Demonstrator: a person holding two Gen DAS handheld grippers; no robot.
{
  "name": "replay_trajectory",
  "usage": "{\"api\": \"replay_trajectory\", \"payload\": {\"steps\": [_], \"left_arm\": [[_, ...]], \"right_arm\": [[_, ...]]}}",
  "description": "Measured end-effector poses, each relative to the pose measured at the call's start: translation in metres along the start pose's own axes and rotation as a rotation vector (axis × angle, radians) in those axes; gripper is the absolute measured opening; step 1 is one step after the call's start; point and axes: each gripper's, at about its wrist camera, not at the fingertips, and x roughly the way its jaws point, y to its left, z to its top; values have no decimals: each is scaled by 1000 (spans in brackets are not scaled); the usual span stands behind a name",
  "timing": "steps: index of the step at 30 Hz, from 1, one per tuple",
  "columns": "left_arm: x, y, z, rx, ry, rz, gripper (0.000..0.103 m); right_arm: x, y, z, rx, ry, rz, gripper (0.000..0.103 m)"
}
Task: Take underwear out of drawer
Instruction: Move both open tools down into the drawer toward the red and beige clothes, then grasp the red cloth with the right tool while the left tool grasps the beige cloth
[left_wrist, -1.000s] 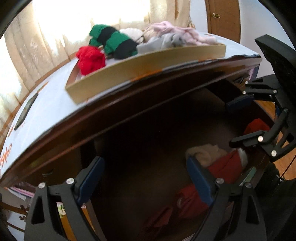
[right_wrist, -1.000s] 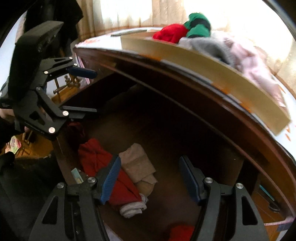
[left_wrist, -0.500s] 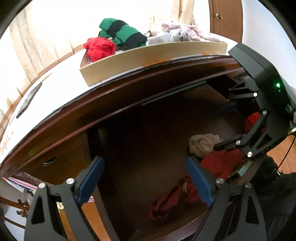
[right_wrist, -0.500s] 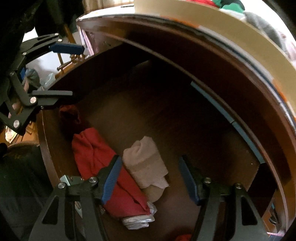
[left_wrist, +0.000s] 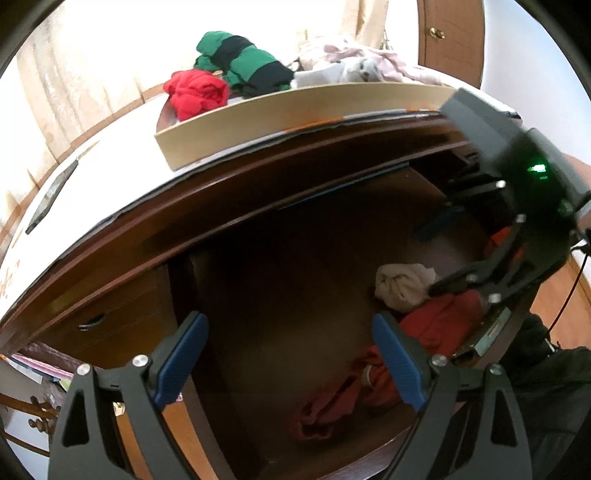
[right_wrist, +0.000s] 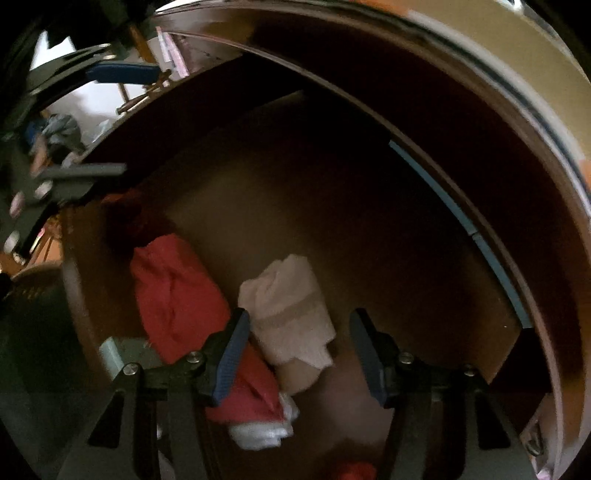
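The dark wooden drawer (left_wrist: 295, 295) stands pulled out. A folded beige underwear piece (right_wrist: 288, 310) lies on its floor beside a red garment (right_wrist: 177, 295). My right gripper (right_wrist: 299, 354) hangs low over the beige piece. Its jaws are closing, with the piece between the fingertips; the left pad is near its edge and the right pad is apart. In the left wrist view the right gripper (left_wrist: 441, 254) reaches in from the right over the beige piece (left_wrist: 402, 284). My left gripper (left_wrist: 288, 358) is wide open above the drawer's bare middle and holds nothing.
A dark red garment (left_wrist: 332, 398) lies near the drawer's front. On the white top, a tan tray (left_wrist: 295, 107) holds red, green-and-black and pale clothes. A flat dark device (left_wrist: 51, 195) lies at the left. The desk's overhang (right_wrist: 461, 129) sits close above the drawer.
My right gripper has moved deeper into the drawer and down toward the beige piece, and its jaws have narrowed. The left gripper stays wide open over the drawer.
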Motion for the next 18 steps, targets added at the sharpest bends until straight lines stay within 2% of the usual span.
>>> {"api": "replay_trajectory", "payload": {"steps": [1,2,4,5,9,16,18], "left_arm": [[1,2,0,-6,1,2,92],[1,3,0,-12,2,0,92],[1,4,0,-28,6,-15,92],[2,4,0,-31,7,-20,92],[0,0,2,-14,1,-18,92],[0,0,8,-17,-5,-19,92],[-1,0,9,-19,-9,-23,92]], "right_arm": [[-4,2,-2,-12,2,12,56],[-6,4,-3,-28,10,27,45],[-6,8,-4,-61,45,85,31],[-4,9,-5,-69,58,97,28],[12,6,-11,-103,146,173,26],[36,-16,-1,-34,247,377,26],[42,-19,0,-27,255,384,26]]}}
